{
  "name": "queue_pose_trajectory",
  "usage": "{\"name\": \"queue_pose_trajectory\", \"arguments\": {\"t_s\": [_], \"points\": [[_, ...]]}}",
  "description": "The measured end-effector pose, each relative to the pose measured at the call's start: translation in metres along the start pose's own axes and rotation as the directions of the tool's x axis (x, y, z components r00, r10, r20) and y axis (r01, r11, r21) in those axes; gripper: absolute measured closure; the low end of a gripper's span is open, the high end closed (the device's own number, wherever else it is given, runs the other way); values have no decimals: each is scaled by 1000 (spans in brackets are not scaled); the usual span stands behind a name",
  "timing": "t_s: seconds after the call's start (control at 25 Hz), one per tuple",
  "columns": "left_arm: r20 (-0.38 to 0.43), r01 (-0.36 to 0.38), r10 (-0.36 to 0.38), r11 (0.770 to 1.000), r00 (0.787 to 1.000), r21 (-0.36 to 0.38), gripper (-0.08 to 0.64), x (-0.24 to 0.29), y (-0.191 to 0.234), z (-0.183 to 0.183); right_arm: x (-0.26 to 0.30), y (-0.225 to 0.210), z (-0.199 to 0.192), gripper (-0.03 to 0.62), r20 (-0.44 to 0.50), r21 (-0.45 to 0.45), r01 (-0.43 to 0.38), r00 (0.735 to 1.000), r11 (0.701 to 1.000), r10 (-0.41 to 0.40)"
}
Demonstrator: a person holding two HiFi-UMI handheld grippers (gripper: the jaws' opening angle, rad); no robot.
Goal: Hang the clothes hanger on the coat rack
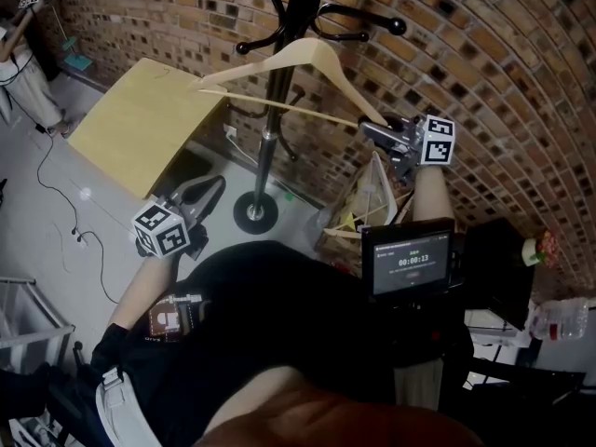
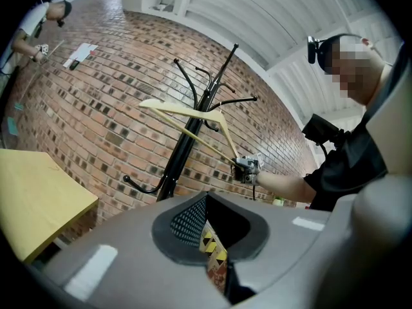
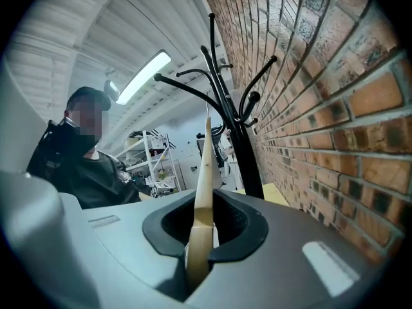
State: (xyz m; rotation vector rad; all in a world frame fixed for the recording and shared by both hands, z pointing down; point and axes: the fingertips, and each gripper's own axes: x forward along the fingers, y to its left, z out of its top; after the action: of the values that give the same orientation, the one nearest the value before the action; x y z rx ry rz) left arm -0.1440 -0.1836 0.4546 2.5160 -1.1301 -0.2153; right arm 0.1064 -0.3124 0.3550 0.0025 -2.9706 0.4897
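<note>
One wooden clothes hanger (image 1: 265, 62), one black coat rack (image 1: 270, 138) and two grippers were counted. The hanger was held high against the rack's upper prongs, its peak by the pole. Its right-hand end was clamped between the jaws of the right gripper (image 1: 372, 130). Whether its hook lay over a prong could not be made out in any view. The left gripper (image 1: 209, 192) was kept low and well apart from the hanger, its jaws drawn together with nothing between them. One yellow table (image 1: 140, 119) was seen to the left of the rack, near a brick wall (image 1: 484, 63).

Only in the head view were the rack's round base (image 1: 254, 214) on the floor and one small screen (image 1: 410, 261) below the right gripper shown.

Only in the left gripper view was the hanger seen whole, both arms and the crossbar slanting across the pole. There the right gripper was seen closed on the hanger's lower end.

Only in the right gripper view was the grip seen close. One pale wooden arm was pinched in the slot between the jaws and ran up toward the prongs. One ceiling light strip (image 3: 145, 76) and one white shelf unit (image 3: 151, 163) were shown behind.
</note>
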Motion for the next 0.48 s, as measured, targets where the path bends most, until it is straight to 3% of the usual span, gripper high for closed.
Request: {"name": "queue_pose_trajectory", "arguments": {"t_s": [0.24,0.48], "points": [[-1,-6,6,1000,1000,-4,558,-2,4,-1,12,-26,-39,539,-95,55,86,992,995,-80],[-6,-5,5,1000,1000,-9,558,-2,6,-2,21,-33,-54,535,-7,113,64,998,991,-64]]}}
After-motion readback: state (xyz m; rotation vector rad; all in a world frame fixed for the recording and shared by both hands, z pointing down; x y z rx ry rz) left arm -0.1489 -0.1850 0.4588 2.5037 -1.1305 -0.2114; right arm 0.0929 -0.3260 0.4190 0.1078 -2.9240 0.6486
